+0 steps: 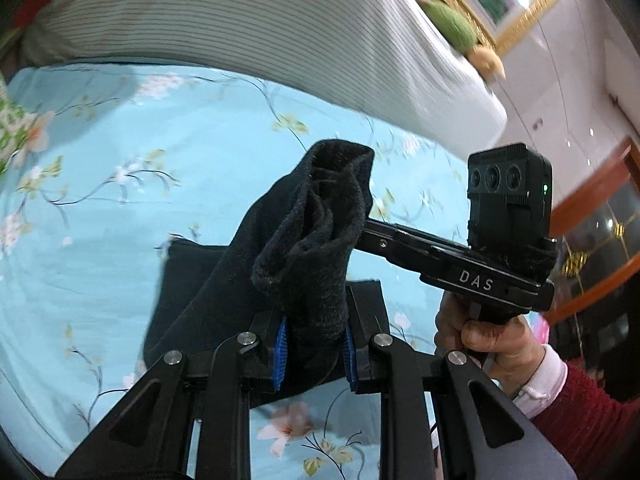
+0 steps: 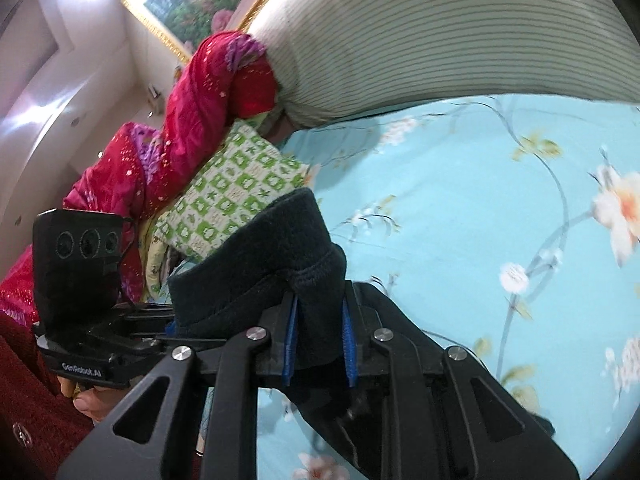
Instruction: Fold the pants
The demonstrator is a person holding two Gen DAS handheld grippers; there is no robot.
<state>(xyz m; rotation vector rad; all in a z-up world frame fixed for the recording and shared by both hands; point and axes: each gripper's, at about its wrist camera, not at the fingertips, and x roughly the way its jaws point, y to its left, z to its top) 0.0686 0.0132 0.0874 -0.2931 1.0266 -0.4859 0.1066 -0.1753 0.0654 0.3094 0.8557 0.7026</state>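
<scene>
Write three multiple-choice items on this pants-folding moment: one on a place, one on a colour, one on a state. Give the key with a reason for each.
1. Where does the striped pillow lie?
A. On the floor
B. At the far edge of the bedsheet
C. On top of the pants

2. What colour are the pants?
A. Black
B. Red
C. White

3. How is the left gripper?
A. Open above the sheet
B. Shut on nothing
C. Shut on the pants

Key:
1 B: in both views the pillow sits beyond the blue flowered sheet.
2 A: the fleecy cloth between the blue pads is black, dark also in the right wrist view.
3 C: its pads press a bunch of the cloth from both sides; the right gripper grips the pants likewise.
</scene>
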